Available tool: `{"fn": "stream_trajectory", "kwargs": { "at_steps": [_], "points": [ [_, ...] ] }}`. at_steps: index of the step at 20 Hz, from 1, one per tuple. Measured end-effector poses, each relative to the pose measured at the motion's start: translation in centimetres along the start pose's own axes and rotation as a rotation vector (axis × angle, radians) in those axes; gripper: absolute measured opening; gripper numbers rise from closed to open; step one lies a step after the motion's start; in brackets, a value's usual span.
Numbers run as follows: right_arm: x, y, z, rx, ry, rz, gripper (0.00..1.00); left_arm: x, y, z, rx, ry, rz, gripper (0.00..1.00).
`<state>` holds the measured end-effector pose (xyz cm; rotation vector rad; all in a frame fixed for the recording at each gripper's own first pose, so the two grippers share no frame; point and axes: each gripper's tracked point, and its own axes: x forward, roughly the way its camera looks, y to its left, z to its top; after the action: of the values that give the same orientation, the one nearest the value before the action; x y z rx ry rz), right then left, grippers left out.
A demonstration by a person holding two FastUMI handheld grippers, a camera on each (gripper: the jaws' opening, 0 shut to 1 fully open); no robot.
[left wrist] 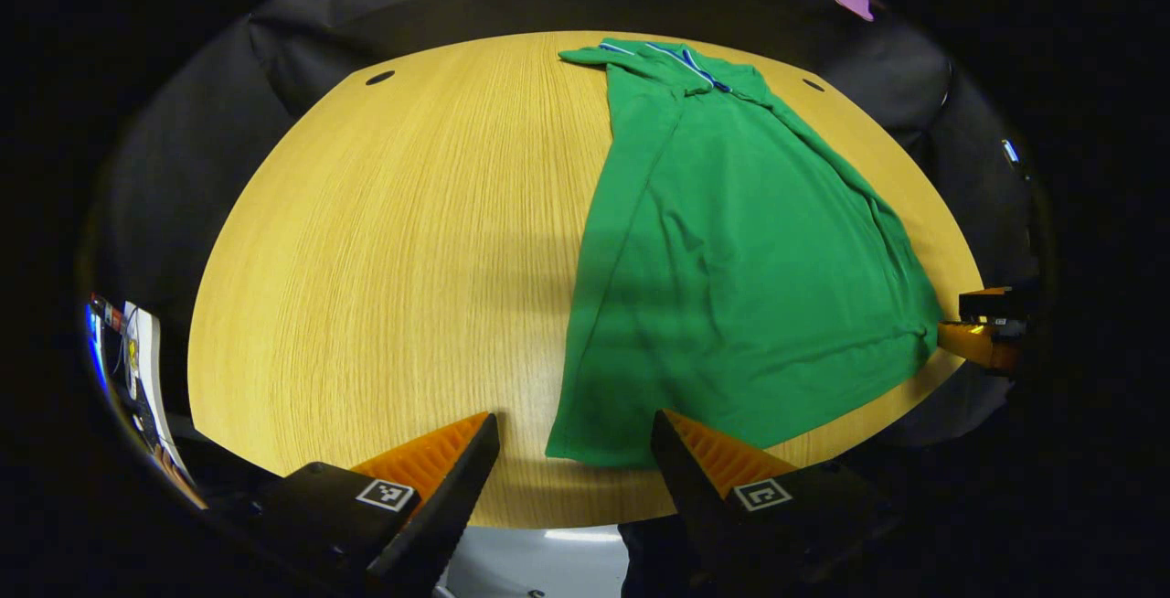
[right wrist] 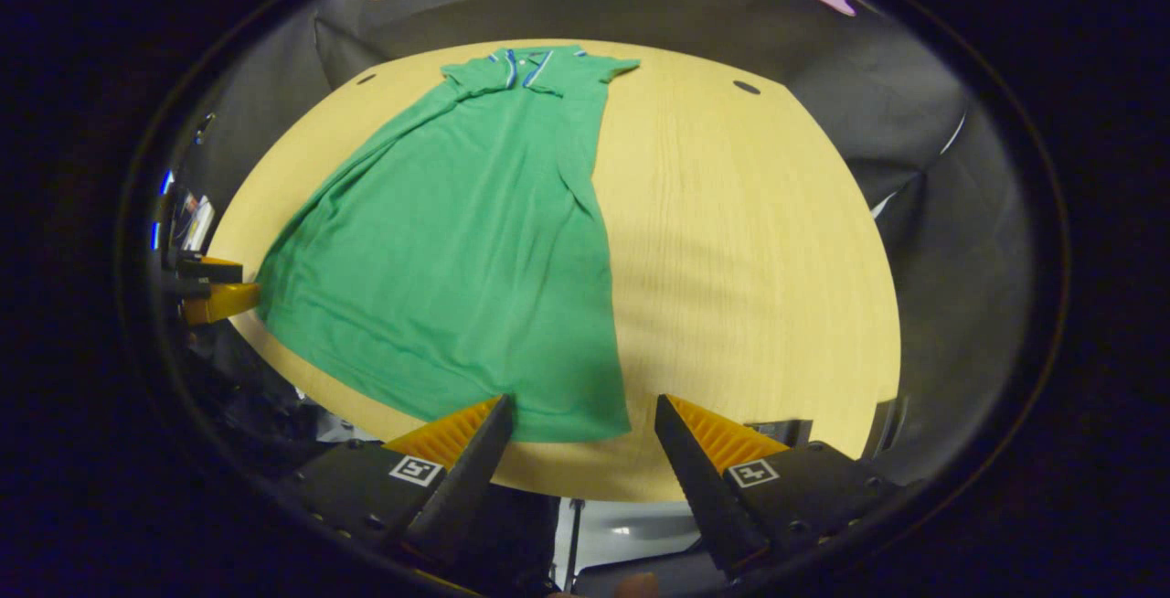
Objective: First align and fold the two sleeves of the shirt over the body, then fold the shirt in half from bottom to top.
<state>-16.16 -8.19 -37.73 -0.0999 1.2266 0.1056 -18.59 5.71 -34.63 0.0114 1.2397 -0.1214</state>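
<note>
A green polo shirt (left wrist: pixel 731 260) (right wrist: pixel 457 260) lies flat on the round wooden table (left wrist: pixel 393 260) (right wrist: pixel 740 260), collar at the far edge, hem toward me. Both sleeves look folded in over the body, so the shirt forms a long narrow shape. In the left gripper view my left gripper (left wrist: pixel 576 438) is open just before the hem's left corner. In the right gripper view my right gripper (right wrist: pixel 585 420) is open at the hem's right corner. Each view also shows the other gripper (left wrist: pixel 983 324) (right wrist: pixel 210 292) at the table's side edge.
Black cloth walls stand close behind the table. Small dark holes (left wrist: pixel 379 78) (right wrist: pixel 747 87) mark the tabletop near the far edge. Bare wood spreads left of the shirt in the left gripper view and right of it in the right gripper view.
</note>
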Motion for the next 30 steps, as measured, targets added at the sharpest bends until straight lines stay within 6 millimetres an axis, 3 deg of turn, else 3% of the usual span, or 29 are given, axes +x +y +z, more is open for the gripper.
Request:
{"fn": "stream_trajectory", "kwargs": {
  "at_steps": [5, 11, 13, 14, 15, 16, 17, 18, 20, 21, 26, 30],
  "points": [
    [1.2, -0.4, -0.6, 0.009, 0.049, 0.020, 0.96, -0.2, -0.4, -0.8, -0.026, 0.042, -0.014, 1.00],
    [1.5, 0.2, -0.5, 0.014, 0.067, 0.061, 0.74, 0.3, -0.3, -0.8, -0.029, 0.085, 0.003, 1.00],
    [1.5, 0.4, -0.6, 0.019, 0.076, 0.069, 0.53, 0.4, -1.0, -0.6, -0.036, 0.102, 0.001, 0.88],
    [1.5, 0.6, -0.4, 0.017, 0.072, 0.080, 0.41, 0.4, -1.4, -0.7, -0.040, 0.106, -0.002, 0.74],
    [1.4, 1.0, -0.3, 0.025, 0.075, 0.097, 0.43, 0.4, -1.6, -0.7, -0.056, 0.110, -0.007, 0.67],
    [1.4, 1.0, -0.4, 0.026, 0.079, 0.095, 0.19, 0.5, -1.6, -0.9, -0.081, 0.110, -0.012, 0.45],
    [1.5, 0.9, -0.4, 0.023, 0.079, 0.096, 0.10, 0.4, -1.9, -1.0, -0.106, 0.112, -0.026, 0.33],
    [1.5, 1.1, 0.0, 0.031, 0.065, 0.105, 0.13, 0.2, -2.2, -1.2, -0.129, 0.117, -0.038, 0.15],
    [1.3, 0.6, -0.1, 0.026, 0.072, 0.093, 0.00, -0.2, -2.7, -1.3, -0.165, 0.131, -0.070, 0.07],
    [1.1, 0.5, 0.0, 0.035, 0.066, 0.096, 0.01, -0.5, -2.7, -1.2, -0.165, 0.132, -0.079, 0.07],
    [-1.8, -0.6, 3.5, 0.083, -0.012, 0.119, 0.02, -4.3, -4.1, 3.8, -0.157, 0.037, -0.164, 0.06],
    [-3.9, -1.7, 8.3, 0.128, -0.104, 0.123, 0.00, -6.5, -5.0, 10.3, -0.126, -0.041, -0.197, 0.06]
  ]
}}
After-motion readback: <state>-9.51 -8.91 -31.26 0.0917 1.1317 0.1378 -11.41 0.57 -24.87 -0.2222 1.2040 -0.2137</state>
